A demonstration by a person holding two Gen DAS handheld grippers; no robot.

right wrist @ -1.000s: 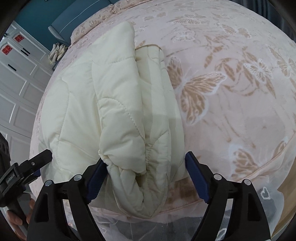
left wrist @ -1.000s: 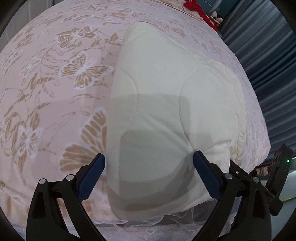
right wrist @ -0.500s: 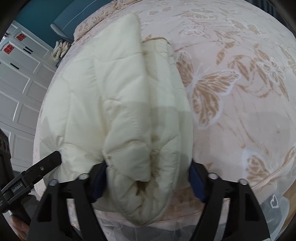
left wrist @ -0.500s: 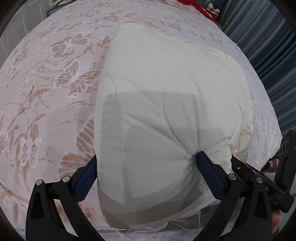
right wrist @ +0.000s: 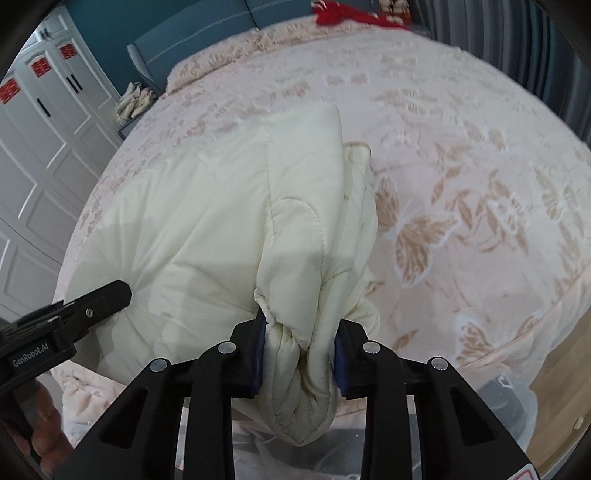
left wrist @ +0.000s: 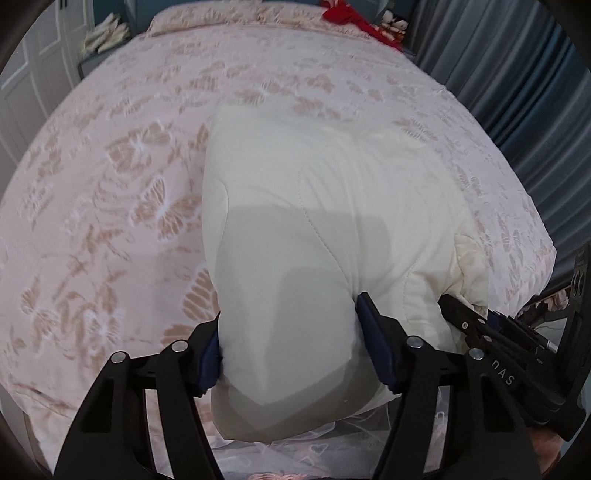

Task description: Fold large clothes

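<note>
A cream quilted jacket [left wrist: 332,221] lies on the pink butterfly-patterned bed [left wrist: 110,184], its near end lifted off the bed edge. My left gripper [left wrist: 291,350] is closing on the jacket's near left corner, and both blue pads press into the padded fabric. In the right wrist view the same jacket [right wrist: 229,221] bunches where my right gripper [right wrist: 299,350] is closing on its near right corner, with the folds squeezed between the pads. Each gripper shows at the side of the other's view, the right gripper [left wrist: 498,332] and the left gripper [right wrist: 74,314].
Grey-blue curtains [left wrist: 517,74] hang along the bed's right side. A white wardrobe [right wrist: 37,147] stands to the left, with a blue headboard [right wrist: 184,40] and a red cloth [right wrist: 351,14] at the far end. Wooden floor [right wrist: 561,406] shows at lower right.
Both grippers have narrowed from wide open onto the jacket's near edge and risen, pulling the fabric up; more of the bed and room shows.
</note>
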